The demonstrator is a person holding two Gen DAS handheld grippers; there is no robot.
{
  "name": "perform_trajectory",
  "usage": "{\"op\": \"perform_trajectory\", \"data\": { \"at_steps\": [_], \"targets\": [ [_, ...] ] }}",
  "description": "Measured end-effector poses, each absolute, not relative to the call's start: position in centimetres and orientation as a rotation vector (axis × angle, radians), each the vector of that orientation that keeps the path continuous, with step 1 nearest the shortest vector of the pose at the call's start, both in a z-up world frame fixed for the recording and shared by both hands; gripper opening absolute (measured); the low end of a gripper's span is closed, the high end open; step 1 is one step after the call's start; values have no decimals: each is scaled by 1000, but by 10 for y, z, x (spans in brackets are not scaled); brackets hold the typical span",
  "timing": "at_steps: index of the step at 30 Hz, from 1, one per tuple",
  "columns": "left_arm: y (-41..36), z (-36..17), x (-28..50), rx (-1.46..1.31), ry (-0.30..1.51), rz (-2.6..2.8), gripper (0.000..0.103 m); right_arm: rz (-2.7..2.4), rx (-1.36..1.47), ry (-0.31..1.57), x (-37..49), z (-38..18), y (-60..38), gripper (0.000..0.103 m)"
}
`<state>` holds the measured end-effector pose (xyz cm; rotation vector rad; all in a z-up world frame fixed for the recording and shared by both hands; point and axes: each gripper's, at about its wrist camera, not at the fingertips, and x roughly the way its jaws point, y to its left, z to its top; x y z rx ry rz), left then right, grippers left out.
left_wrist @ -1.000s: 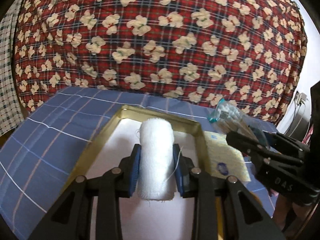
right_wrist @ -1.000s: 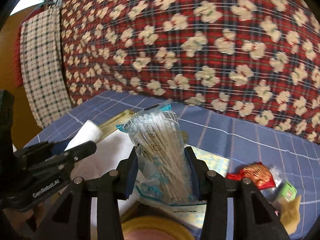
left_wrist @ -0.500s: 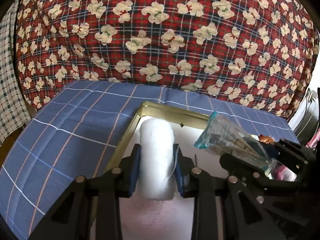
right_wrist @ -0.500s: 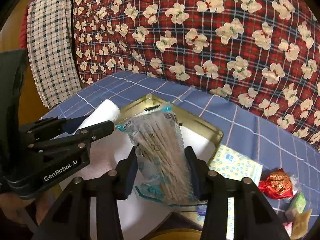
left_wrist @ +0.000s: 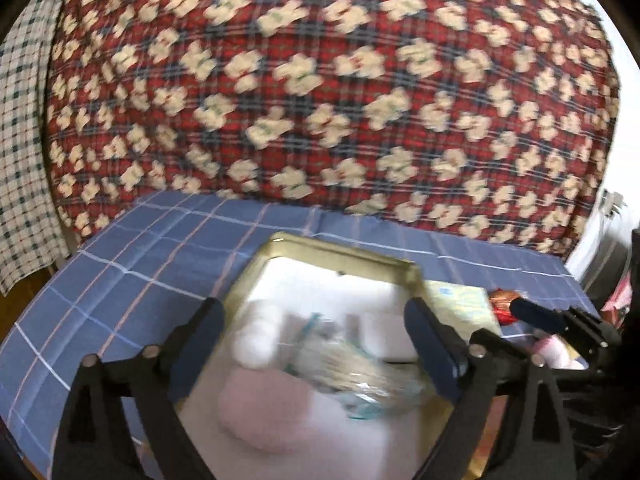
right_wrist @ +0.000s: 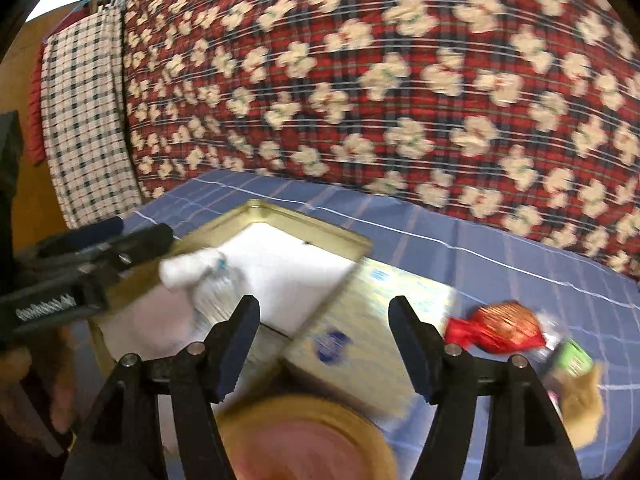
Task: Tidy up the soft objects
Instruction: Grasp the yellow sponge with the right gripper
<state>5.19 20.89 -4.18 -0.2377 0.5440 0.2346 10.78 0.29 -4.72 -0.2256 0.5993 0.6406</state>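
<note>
1. The gauze roll (left_wrist: 258,338), a white cylinder of soft wound cloth, lies inside the gold tin (left_wrist: 340,254) near its left wall, with the clear bag of cotton swabs (left_wrist: 352,372) lying just to its right, touching or overlapping it; blur hides the exact edge between them.
2. Both sit on the tin's white lining, below and between the fingers of the left gripper (left_wrist: 316,344), whose jaws have just been opening and now stand wide with no pad touching either item.
3. The roll's long axis appears to run roughly away from the left camera, though blur makes this uncertain; the swab bag lies slanted across the tin floor.
4. The right gripper (right_wrist: 324,340) has also just been opening; its jaws are apart with nothing between them, and it hangs over the tin's right rim and the pale yellow packet (right_wrist: 384,304) beside the tin.
5. From the right gripper, the deposited pair lies to the left, while the loose items lie to the right: a red-wrapped sweet (right_wrist: 500,326) and a green packet (right_wrist: 572,358) on the blue checked cloth (right_wrist: 500,252).
6. By my judgement the right hand is the nearer one for those, so the coming reach probably goes rightward and away from the tin.
7. A pinkish soft shape (left_wrist: 272,404) fills the tin's near end; I cannot tell what it is.
</note>
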Motion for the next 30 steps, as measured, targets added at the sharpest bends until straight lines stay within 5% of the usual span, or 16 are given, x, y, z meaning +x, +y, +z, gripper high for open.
{"op": "perform_trajectory", "data": {
  "at_steps": [17, 30],
  "targets": [
    [50, -49, 71, -120, 575, -26, 99, 276, 21, 573, 120, -59, -192, 75],
    [-18, -62, 87, -41, 614, -91, 99, 274, 128, 693, 162, -87, -216, 75]
  ]
}}
